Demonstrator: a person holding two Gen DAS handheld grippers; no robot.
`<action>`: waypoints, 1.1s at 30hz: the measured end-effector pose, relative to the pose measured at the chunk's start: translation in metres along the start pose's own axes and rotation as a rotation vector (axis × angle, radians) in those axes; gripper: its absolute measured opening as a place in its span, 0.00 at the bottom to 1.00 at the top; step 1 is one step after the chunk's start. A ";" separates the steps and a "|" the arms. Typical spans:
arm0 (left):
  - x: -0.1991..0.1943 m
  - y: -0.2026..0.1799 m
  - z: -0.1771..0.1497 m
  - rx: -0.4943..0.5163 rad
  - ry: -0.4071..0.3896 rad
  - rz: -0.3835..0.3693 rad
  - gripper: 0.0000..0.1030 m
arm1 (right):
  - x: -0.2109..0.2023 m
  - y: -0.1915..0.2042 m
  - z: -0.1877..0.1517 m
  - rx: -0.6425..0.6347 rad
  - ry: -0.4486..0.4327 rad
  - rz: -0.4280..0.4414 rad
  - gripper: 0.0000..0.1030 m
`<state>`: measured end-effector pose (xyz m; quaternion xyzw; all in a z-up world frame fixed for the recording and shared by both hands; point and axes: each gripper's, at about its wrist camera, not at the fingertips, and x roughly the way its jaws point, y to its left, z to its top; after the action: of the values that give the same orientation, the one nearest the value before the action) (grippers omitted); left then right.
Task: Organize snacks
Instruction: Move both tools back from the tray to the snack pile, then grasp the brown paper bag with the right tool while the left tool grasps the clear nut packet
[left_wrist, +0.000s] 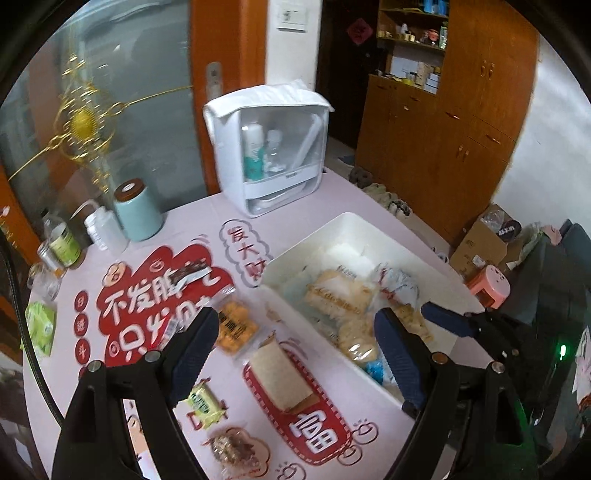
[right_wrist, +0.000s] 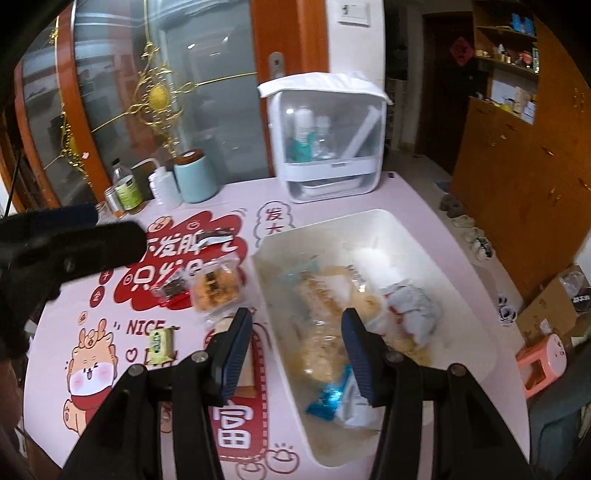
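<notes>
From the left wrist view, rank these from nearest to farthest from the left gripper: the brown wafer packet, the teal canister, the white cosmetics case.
1. Brown wafer packet, lying on the mat between the left gripper fingers.
2. Teal canister, far back on the left, near the glass door.
3. White cosmetics case, at the table's far edge, centre.

The pink tablecloth (right_wrist: 406, 199) bears red printed patches: a big white "富" (right_wrist: 234, 430) near the front edge, "NICE" (right_wrist: 146, 326) beside a cartoon creature on the left, and "发大" (right_wrist: 276, 221) in a far outlined cloud. Snack wrapper labels are too blurred to read.
</notes>
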<state>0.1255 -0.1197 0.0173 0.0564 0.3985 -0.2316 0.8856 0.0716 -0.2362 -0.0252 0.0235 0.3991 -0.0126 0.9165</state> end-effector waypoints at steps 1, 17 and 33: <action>-0.003 0.008 -0.008 -0.018 -0.001 0.005 0.83 | 0.003 0.004 0.000 -0.002 0.003 0.006 0.54; 0.079 0.100 -0.160 -0.281 0.302 0.068 0.83 | 0.067 0.063 -0.024 -0.052 0.155 0.084 0.54; 0.134 0.101 -0.209 -0.363 0.445 0.020 0.83 | 0.149 0.080 -0.060 -0.052 0.348 0.082 0.55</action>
<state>0.1065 -0.0192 -0.2307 -0.0497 0.6174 -0.1295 0.7743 0.1327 -0.1540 -0.1725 0.0176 0.5505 0.0393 0.8337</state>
